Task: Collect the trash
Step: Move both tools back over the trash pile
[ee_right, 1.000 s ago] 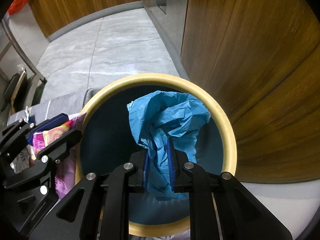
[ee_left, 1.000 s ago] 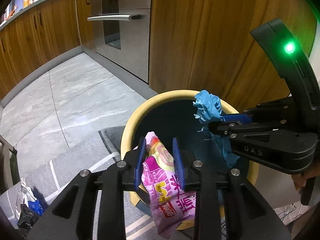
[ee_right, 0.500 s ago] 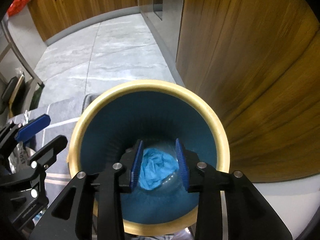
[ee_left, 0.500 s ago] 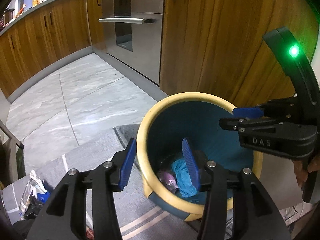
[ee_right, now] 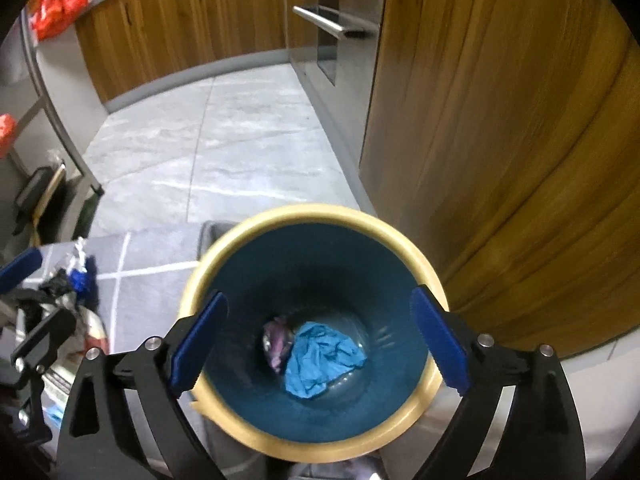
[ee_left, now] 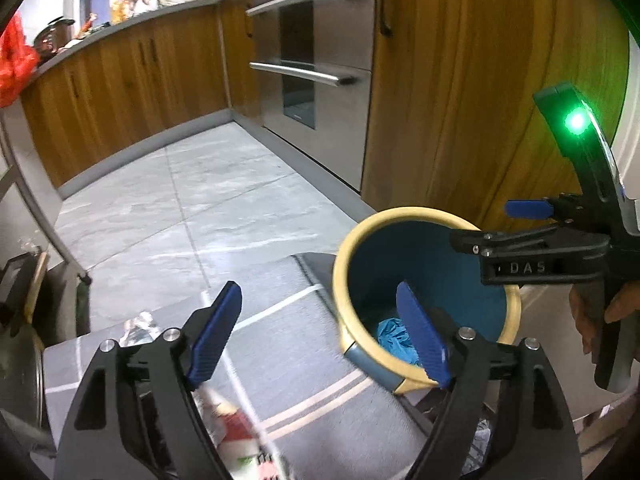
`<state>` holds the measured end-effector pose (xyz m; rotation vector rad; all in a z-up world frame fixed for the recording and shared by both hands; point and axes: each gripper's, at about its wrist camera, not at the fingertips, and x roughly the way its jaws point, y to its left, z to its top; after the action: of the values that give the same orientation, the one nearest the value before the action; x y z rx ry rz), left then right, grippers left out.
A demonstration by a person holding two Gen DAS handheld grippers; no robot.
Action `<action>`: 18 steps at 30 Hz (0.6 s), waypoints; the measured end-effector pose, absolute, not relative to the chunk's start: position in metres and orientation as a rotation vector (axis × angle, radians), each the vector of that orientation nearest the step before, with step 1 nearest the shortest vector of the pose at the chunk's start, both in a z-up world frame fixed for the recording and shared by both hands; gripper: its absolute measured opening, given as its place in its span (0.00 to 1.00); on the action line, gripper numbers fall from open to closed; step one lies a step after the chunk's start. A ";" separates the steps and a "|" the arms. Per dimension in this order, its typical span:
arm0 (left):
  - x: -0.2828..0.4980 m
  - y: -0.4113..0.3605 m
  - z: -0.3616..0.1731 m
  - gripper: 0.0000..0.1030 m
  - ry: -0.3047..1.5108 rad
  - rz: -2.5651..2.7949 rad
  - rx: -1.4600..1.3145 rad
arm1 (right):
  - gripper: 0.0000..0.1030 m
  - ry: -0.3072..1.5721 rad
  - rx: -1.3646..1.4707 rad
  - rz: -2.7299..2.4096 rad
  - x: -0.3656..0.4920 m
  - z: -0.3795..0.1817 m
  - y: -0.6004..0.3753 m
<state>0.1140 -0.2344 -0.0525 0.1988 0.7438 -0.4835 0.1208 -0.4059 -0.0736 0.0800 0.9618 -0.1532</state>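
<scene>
A blue bin with a yellow rim (ee_right: 404, 240) stands on the floor by a wooden cabinet; it also shows in the left wrist view (ee_left: 400, 216). At its bottom lie a crumpled blue wrapper (ee_right: 320, 360) and a pink snack bag (ee_right: 276, 340). My right gripper (ee_right: 320, 344) is wide open and empty right above the bin mouth. My left gripper (ee_left: 320, 332) is wide open and empty, above the rug to the left of the bin. More trash, a red and white wrapper (ee_left: 236, 432), lies on the rug under the left gripper.
A grey rug with white lines (ee_left: 288, 360) lies left of the bin. A pile of wrappers and bags (ee_right: 72, 280) sits on it at the left. A steel oven (ee_left: 316, 60) and wooden cabinets (ee_left: 120, 80) line the back. A metal leg (ee_left: 44, 200) stands at the left.
Both grippers let go of the pink bag and the blue wrapper, which dropped into the bin. Both jaws opened wide and both grippers rose; the left one moved left over the rug.
</scene>
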 end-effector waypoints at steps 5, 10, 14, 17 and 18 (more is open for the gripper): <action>0.094 -0.209 -0.034 0.83 0.722 -0.451 0.220 | 0.92 0.940 0.119 -0.156 0.111 -0.053 -0.392; 0.080 -0.181 -0.020 0.86 0.718 -0.417 0.210 | 0.93 0.884 0.089 -0.121 0.097 -0.035 -0.359; 0.070 -0.153 -0.010 0.87 0.715 -0.379 0.185 | 0.94 0.815 -0.018 -0.089 0.086 -0.022 -0.330; 0.065 -0.133 -0.007 0.88 0.712 -0.348 0.171 | 0.94 0.805 -0.028 -0.045 0.077 -0.018 -0.311; 0.063 -0.126 -0.007 0.88 0.711 -0.334 0.170 | 0.94 0.801 -0.039 -0.036 0.075 -0.018 -0.304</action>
<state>0.0631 -0.1263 -0.0069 0.1704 0.7111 -0.3341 0.0748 -0.3041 -0.0178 -0.0385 0.8010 -0.0360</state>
